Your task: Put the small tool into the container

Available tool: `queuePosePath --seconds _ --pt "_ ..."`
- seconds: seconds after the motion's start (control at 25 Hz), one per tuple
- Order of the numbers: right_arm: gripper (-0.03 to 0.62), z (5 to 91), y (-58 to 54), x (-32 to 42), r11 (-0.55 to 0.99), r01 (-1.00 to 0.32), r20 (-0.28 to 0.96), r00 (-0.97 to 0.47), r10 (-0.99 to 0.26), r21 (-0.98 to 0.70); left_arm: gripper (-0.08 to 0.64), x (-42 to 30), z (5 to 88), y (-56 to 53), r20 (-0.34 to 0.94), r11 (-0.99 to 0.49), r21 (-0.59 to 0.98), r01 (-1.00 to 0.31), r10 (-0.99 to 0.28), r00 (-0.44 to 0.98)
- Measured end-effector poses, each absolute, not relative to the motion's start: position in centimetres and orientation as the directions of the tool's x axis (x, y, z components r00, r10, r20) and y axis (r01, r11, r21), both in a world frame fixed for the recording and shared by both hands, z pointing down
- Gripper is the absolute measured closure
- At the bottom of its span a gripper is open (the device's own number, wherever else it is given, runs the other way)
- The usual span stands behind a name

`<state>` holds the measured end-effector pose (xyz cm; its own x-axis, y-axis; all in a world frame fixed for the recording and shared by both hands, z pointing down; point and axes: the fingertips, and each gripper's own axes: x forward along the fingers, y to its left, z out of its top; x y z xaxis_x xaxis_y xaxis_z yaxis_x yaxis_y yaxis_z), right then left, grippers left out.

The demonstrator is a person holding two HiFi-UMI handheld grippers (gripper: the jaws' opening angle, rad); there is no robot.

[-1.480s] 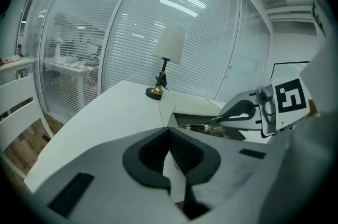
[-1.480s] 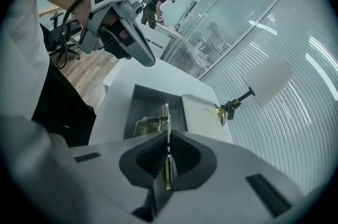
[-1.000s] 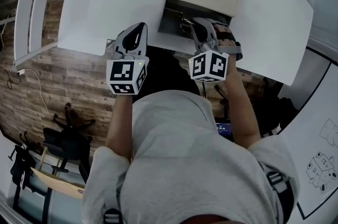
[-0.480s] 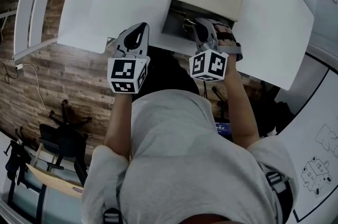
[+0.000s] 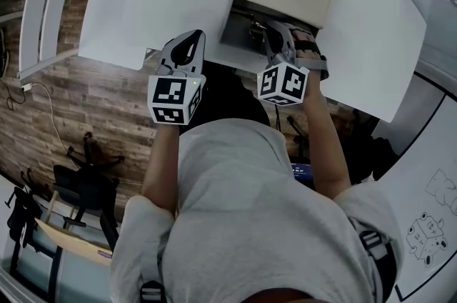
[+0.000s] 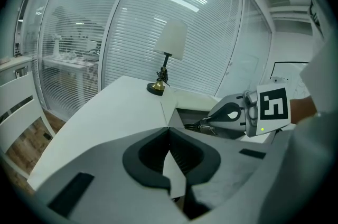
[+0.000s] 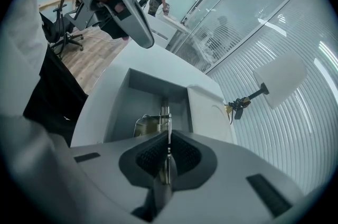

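The slim silver metal tool (image 7: 165, 112) is a thin rod with a ribbed section near its tip. It is clamped between the closed fingers (image 7: 182, 157) of the right gripper (image 7: 168, 137), pointing forward and hanging above the grey rectangular open-topped container (image 7: 150, 92). The container is sunk into the white surface (image 7: 103, 99), at its near edge.

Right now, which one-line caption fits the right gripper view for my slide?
Right gripper shut on a thin metal tool, its tip at the open grey container.
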<state>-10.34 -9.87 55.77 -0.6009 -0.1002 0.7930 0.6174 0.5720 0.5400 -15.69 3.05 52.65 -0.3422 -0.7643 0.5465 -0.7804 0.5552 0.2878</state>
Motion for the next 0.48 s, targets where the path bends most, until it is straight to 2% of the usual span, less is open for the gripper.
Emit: queuePosePath --seconds 0.48 --pt "0.561 56.24 -9.36 -9.76 0.590 0.620 0.810 -0.578 -0.104 0.518 0.537 -14.84 52.62 2.81 0.549 0.530 0.299 -0.793 -0.776 -0.312"
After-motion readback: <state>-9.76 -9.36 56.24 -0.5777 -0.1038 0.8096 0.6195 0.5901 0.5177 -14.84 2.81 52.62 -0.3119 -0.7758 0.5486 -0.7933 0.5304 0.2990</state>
